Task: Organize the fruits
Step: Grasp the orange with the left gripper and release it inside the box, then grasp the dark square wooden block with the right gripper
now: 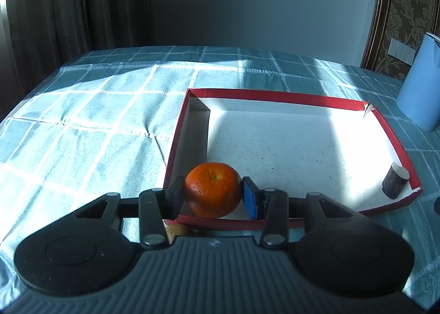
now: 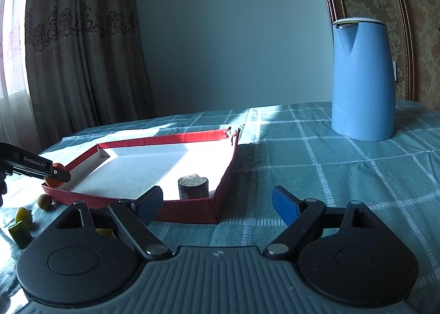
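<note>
Left tongs (image 1: 213,194) clenched on an orange (image 1: 213,193), one pad at each side across its widest girth, stem end uppermost. The fruit sits at the near left corner of the red-walled tray (image 1: 275,93), just over the near wall; whether it rests on the white floor or hangs slightly above it cannot be told. Right tongs (image 2: 217,205) released, jaws wide apart with nothing between them, hovering over the checked cloth of the table (image 2: 343,165) just outside the tray's near right corner. A short dark cylinder (image 2: 193,187) stands upright inside that corner. Outside the tray, near its left end, lie a small brownish round fruit (image 2: 44,201), a yellow-green fruit (image 2: 23,215) and a green cut piece (image 2: 19,233). A blue kettle (image 2: 363,80) stands well apart at the far right.

Handling, as a judgement: the orange is probably firm yet slightly yielding, of moderate weight, with a dimpled rind that offers fair grip; its roundness lets it roll once freed. The best hold is across the equator, as here, with modest pressure to avoid bruising. The smaller fruits look light and likely to skid; take each at its middle
</note>
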`<state>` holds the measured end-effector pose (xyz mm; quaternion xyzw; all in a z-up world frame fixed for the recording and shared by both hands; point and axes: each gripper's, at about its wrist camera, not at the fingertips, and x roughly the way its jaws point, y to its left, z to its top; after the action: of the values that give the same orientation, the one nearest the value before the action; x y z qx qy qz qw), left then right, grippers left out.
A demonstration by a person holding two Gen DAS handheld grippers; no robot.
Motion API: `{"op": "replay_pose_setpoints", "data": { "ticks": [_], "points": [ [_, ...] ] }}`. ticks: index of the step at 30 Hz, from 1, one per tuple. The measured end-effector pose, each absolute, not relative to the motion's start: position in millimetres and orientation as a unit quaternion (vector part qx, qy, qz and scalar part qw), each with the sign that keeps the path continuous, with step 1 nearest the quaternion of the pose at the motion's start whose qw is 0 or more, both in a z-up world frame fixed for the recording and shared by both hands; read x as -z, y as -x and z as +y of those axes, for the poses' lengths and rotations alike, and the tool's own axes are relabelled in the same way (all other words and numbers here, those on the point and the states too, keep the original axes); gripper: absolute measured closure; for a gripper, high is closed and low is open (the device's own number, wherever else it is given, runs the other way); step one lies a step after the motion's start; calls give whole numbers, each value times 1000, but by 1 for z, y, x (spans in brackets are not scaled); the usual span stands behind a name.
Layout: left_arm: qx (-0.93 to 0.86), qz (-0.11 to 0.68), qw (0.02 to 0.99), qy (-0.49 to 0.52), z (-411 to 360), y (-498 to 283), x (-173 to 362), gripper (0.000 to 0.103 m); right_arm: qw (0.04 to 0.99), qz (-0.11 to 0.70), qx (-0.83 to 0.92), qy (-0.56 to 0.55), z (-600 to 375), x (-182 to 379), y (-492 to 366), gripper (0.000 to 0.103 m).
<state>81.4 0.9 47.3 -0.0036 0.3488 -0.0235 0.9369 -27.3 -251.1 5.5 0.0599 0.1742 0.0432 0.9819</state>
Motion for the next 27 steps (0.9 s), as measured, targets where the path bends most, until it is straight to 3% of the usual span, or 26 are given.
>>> {"op": "replay_pose_setpoints", "data": {
  "ticks": [1, 3, 8, 16, 27],
  "points": [
    [22, 344, 939, 3, 2, -79, -47, 56, 982, 176, -43, -60, -251, -5, 27, 16],
    [19, 322, 947, 0, 4, -67, -50, 23, 982, 176, -43, -61, -251, -5, 27, 16],
    [14, 256, 966, 10, 18, -15, -64, 3, 982, 172, -44, -67, -253, -5, 29, 13],
    [-64, 218, 974, 13, 58, 39, -40, 0, 974, 168, -133, -78, -238, -9, 45, 13],
    [-84, 252, 964, 28, 76, 27, -17, 0, 962, 223, -144, 58, -172, 1, 53, 13]
  ]
}}
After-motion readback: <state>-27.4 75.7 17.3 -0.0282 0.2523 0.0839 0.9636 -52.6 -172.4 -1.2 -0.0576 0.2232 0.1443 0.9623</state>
